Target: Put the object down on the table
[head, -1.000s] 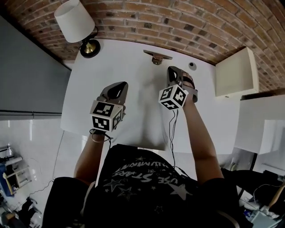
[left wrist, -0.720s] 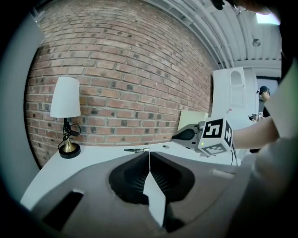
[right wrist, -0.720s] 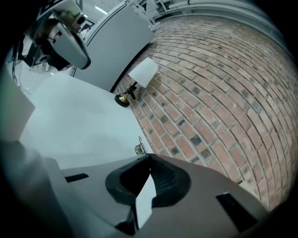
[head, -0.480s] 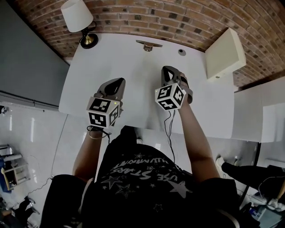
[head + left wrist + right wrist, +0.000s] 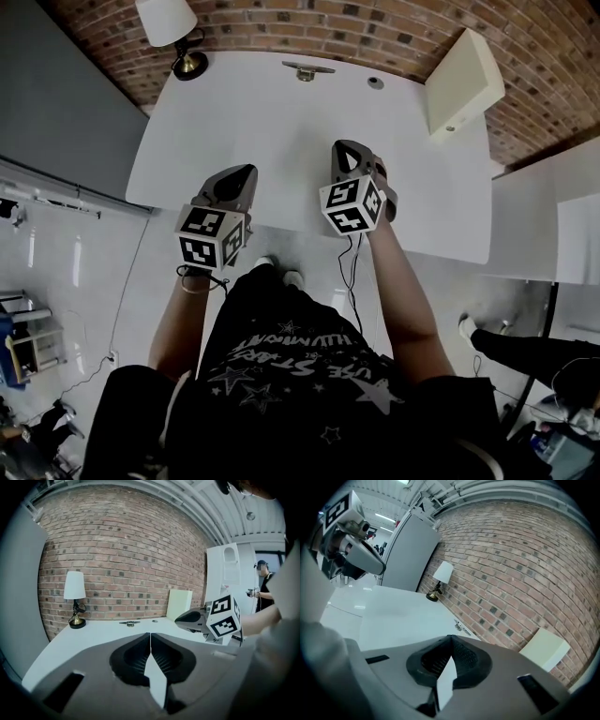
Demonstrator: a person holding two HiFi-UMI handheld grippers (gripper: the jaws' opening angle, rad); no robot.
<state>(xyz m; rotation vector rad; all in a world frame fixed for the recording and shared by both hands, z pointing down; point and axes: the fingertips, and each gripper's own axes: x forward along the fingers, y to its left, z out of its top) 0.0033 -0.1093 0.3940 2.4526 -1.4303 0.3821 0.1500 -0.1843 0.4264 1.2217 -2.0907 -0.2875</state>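
A small brass-and-grey metal object lies on the white table at its far edge by the brick wall; it also shows in the left gripper view and the right gripper view. My left gripper hovers over the table's near edge, its jaws shut with nothing between them. To its right, my right gripper hangs above the near half of the table, also shut and empty. Both are well short of the object.
A white-shaded lamp stands at the far left corner. A small round fitting sits right of the object. A cream box stands at the far right corner. A grey panel flanks the left side; a white counter lies right.
The view has pulled back from the table, which now sits farther off. Both grippers have come back toward the near edge, still shut. The object has stayed in place.
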